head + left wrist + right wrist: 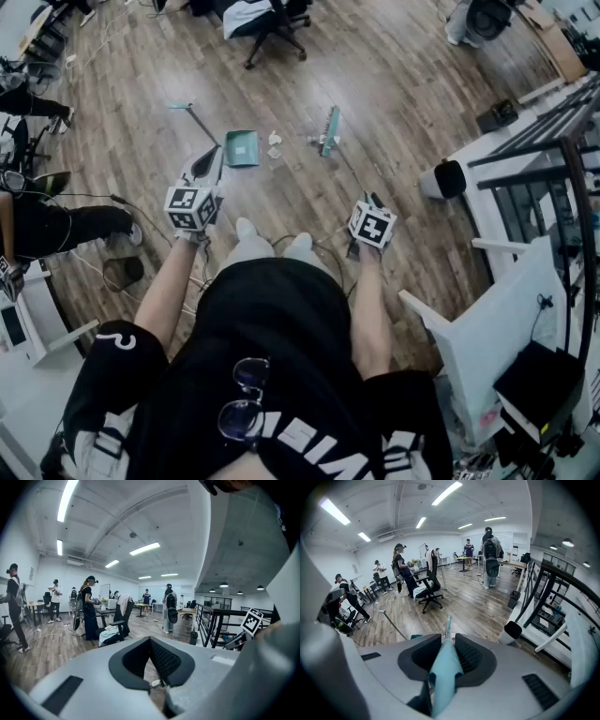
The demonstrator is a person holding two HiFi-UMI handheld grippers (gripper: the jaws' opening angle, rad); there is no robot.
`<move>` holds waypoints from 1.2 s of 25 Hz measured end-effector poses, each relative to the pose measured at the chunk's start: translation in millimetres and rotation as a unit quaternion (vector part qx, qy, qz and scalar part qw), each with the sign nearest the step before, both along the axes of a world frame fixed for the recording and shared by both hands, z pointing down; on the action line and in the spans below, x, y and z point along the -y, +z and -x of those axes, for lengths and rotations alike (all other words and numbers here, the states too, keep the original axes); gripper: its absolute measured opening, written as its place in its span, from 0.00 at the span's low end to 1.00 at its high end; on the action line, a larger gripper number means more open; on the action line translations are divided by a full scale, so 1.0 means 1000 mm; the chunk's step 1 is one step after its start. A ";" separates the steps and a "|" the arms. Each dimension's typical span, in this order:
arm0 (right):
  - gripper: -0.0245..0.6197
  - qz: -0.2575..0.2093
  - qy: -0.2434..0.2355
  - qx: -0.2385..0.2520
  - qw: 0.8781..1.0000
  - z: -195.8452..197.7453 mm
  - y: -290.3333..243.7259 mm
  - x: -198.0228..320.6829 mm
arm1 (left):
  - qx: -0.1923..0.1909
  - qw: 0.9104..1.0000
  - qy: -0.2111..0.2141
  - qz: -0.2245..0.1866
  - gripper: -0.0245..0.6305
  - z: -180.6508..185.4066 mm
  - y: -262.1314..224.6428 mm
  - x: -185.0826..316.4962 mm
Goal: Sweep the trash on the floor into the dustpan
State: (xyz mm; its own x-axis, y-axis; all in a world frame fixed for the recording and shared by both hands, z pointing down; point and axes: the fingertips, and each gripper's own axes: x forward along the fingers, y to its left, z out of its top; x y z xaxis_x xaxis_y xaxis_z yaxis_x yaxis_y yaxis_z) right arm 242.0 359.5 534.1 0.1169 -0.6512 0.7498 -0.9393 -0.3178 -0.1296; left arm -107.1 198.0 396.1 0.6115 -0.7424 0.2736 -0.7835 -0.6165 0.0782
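Right gripper view shows the right hand-held gripper point(447, 641) clamped on a long teal plastic broom handle point(445, 670), while the left hand-held gripper point(150, 641) beside it is closed and empty.

a wood-plank floor point(375, 94) holds a black office chair point(277, 37) under white walls point(42, 569) and ceiling strip lights point(144, 549).

Too small to name in the head view: pale scraps point(275, 142) between dustpan point(241, 147) and broom head point(328, 131). Office chair point(277, 39) cut off by the far edge, seated person point(56, 225) by the left edge. Legs hidden under the torso point(272, 309), only pale shoe tips point(247, 228) showing. In the right gripper view, broom handle point(444, 672) cut off at the near edge, dustpan mostly hidden behind the right gripper point(447, 643), one teal corner showing. In the left gripper view, tiny pale bit point(156, 683) below the jaws, unidentifiable.
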 end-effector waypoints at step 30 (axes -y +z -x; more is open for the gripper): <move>0.17 0.070 0.043 -0.001 0.997 -0.052 0.054 0.075 | 0.010 0.998 0.043 0.049 0.04 -0.063 0.059 0.096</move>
